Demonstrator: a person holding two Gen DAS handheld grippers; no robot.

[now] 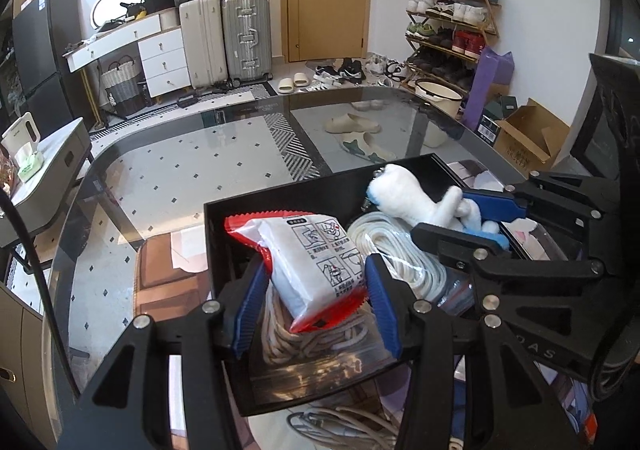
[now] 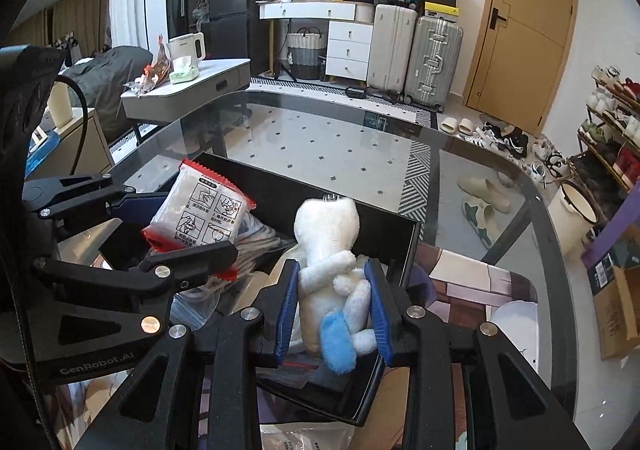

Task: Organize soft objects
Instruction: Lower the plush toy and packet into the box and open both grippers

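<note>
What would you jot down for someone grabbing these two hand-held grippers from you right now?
Left hand-held gripper: shut on the red-and-white packet, held over the black tray.
Right hand-held gripper: shut on the white plush toy with the blue tail, also over the tray.
Already in the tray: white cord bundles and zip bags.
Done: both soft items picked up and brought to the tray on the glass table.
Left: lower and release both into the tray. More cord lies outside the tray's near edge and probably goes in next.
</note>
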